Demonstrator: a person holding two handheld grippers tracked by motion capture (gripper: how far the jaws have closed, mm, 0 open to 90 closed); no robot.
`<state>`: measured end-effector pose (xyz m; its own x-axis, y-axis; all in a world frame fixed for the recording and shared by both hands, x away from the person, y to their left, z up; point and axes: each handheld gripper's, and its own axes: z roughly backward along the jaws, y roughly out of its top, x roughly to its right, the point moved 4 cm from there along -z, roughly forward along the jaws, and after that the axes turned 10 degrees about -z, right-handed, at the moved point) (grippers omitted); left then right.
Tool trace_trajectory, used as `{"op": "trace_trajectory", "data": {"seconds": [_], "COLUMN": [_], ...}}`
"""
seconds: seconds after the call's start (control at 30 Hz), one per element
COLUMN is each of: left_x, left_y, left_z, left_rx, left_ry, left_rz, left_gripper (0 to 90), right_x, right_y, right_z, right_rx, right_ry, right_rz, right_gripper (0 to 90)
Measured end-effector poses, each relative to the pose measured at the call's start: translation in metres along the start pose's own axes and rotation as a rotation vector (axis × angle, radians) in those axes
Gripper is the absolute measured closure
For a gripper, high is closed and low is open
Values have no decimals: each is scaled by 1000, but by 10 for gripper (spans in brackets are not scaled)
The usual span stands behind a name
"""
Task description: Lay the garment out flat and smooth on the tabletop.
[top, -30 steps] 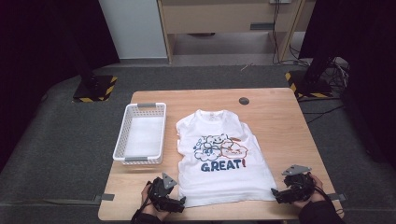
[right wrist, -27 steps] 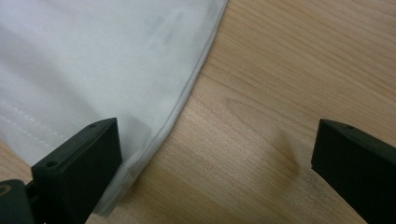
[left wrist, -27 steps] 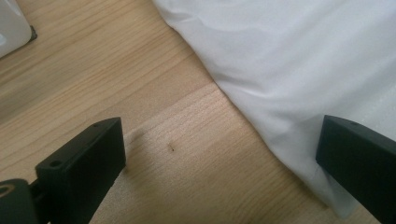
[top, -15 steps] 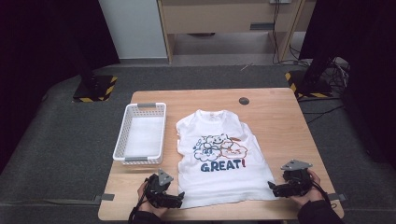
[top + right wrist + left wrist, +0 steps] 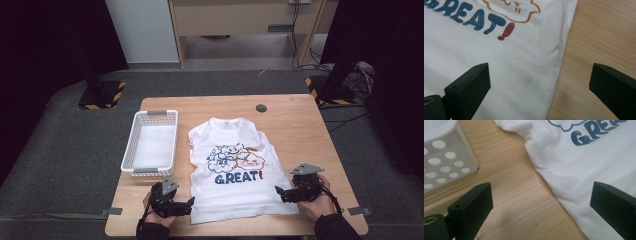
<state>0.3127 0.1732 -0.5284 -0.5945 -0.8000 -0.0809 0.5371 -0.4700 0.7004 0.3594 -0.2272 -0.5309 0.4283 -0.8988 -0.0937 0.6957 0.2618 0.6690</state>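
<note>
A white T-shirt [image 5: 235,170] with a cartoon print and the word GREAT! lies flat on the wooden table [image 5: 300,125], neck away from me. My left gripper [image 5: 189,206] is open at the shirt's near left corner, its jaws straddling the shirt's left edge [image 5: 554,195]. My right gripper [image 5: 278,194] is open at the near right side, jaws spanning the shirt's right edge [image 5: 560,65]. Both grippers sit low over the table and hold nothing.
A white perforated basket [image 5: 150,142] stands left of the shirt; its corner [image 5: 446,157] is close to my left gripper. A small dark disc [image 5: 261,107] lies near the table's far edge. Bare wood extends right of the shirt [image 5: 604,32].
Both grippers have edged inward toward the shirt's lower corners and now straddle its side edges. The shirt has not moved.
</note>
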Motion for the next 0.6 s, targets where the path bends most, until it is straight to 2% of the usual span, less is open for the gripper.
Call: {"op": "trace_trajectory", "data": {"seconds": [0.2,0.4,0.6], "left_x": [-4,-7,-9], "left_y": [2,5,5], "left_z": [0,3,3], "left_rx": [25,57,63], "left_ry": [14,29,27], "left_rz": [12,23,29], "left_gripper": [45,47,48], "right_x": [-5,-11,-18], "right_y": [11,20,30], "right_z": [-9,-17,-29], "right_rx": [20,36,42], "right_ry": [24,37,52], "right_rz": [-19,-19,-15], "right_gripper": [43,45,46]}}
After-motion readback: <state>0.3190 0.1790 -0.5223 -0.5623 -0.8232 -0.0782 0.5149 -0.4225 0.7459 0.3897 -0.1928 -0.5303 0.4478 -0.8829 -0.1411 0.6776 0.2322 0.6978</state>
